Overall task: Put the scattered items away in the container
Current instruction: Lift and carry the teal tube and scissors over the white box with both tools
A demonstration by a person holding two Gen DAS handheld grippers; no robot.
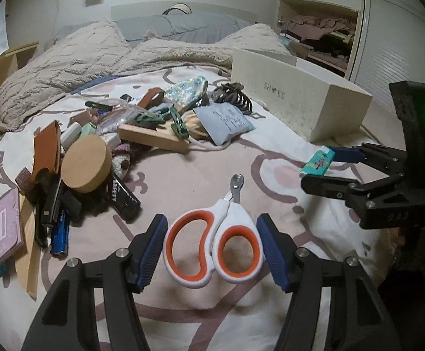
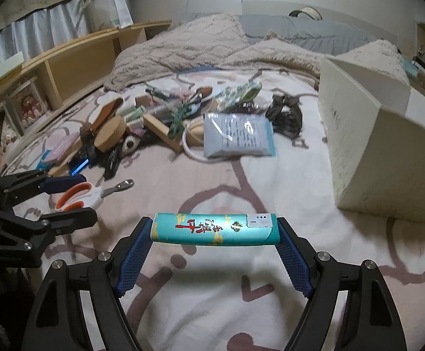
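Observation:
My left gripper is shut on the orange-and-white nail clippers, its blue pads pressing on the two handle loops. The metal tip points away, and the clippers hang a little above the bedsheet. My right gripper is shut on a teal lighter, held crosswise by its two ends just above the sheet. In the left wrist view the right gripper and its lighter are at the right. In the right wrist view the left gripper with the clippers is at the left. The white shoe box stands open at the right.
A heap of scattered items lies on the bed: a round wooden lid, a wooden block, a grey pouch, a black hair claw, batteries. A fuzzy blanket lies behind it. A wooden shelf lines the bed's left side.

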